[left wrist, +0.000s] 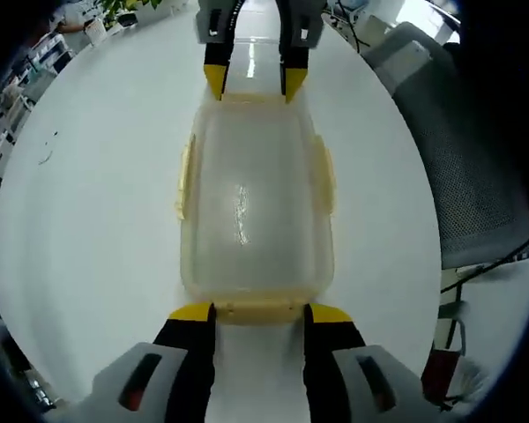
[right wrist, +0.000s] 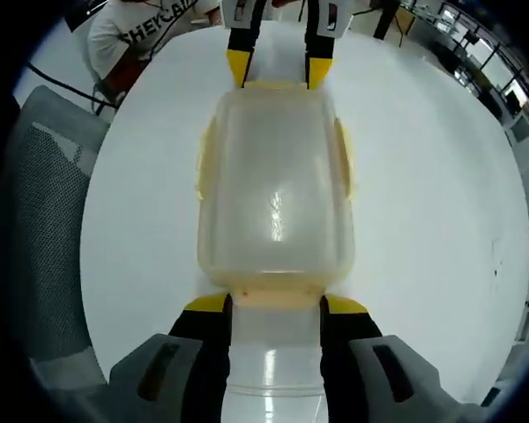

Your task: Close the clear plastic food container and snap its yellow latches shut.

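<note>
The clear plastic container (left wrist: pixel 251 207) (right wrist: pixel 273 194) lies on the white table (left wrist: pixel 97 220) with its lid on. Yellow latches show along its long sides (left wrist: pixel 183 181) (right wrist: pixel 344 163) and at both short ends. My left gripper (left wrist: pixel 261 314) stands open at the near short end, its yellow-tipped jaws on either side of the end latch (left wrist: pixel 260 308). My right gripper (right wrist: pixel 275 305) stands open at the opposite end, jaws flanking that end's latch (right wrist: pixel 278 300). Each gripper appears at the far end in the other's view (left wrist: pixel 251 81) (right wrist: pixel 278 66).
A grey mesh chair (left wrist: pixel 476 176) (right wrist: pixel 44 203) stands beside the table. A person in a white printed shirt (right wrist: pixel 141 35) sits at the far edge. Shelves and plants (left wrist: pixel 128 9) lie beyond the table.
</note>
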Tool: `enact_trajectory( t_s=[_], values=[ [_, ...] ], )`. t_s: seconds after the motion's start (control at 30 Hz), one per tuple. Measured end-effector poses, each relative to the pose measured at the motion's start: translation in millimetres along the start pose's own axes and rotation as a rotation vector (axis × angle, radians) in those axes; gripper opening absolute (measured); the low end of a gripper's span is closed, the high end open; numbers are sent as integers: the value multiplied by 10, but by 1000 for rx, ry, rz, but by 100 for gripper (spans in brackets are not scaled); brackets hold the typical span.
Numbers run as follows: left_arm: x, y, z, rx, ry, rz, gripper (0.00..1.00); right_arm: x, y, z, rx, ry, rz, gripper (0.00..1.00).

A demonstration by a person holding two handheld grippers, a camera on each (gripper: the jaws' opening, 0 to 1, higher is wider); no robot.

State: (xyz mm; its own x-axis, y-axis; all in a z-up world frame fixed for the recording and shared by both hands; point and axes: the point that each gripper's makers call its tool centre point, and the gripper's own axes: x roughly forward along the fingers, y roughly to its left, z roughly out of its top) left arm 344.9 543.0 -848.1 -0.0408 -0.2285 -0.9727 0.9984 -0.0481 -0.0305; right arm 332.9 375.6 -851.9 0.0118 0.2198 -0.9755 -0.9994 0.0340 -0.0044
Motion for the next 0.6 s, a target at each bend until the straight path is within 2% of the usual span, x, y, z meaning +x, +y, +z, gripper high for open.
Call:
enact_trajectory(
  t_s=[0.07,0.13,0.2,0.23,0.27,0.43,0.53,0.6],
  values=[
    [-9,0,3,-14,-3,2,34,3,0,-8,-1,7,0,37],
    [5,8,1,-32,-2,17,34,2,5,-9,-38,7,10,38],
    [25,15,29,-12,6,70,35,7,-4,-3,-42,7,17,39],
    [34,-1,59,28,8,71,36,10,-2,6,-67,14,20,40],
    [36,-27,61,-20,15,64,36,16,-10,18,-63,18,20,40],
    [22,-10,51,-10,57,54,37,12,-18,16,12,32,4,39],
    [15,-14,44,-18,71,58,36,4,-3,19,2,25,2,38],
    [-2,-15,31,-21,59,58,36,-2,1,22,-19,16,5,38]
  ],
)
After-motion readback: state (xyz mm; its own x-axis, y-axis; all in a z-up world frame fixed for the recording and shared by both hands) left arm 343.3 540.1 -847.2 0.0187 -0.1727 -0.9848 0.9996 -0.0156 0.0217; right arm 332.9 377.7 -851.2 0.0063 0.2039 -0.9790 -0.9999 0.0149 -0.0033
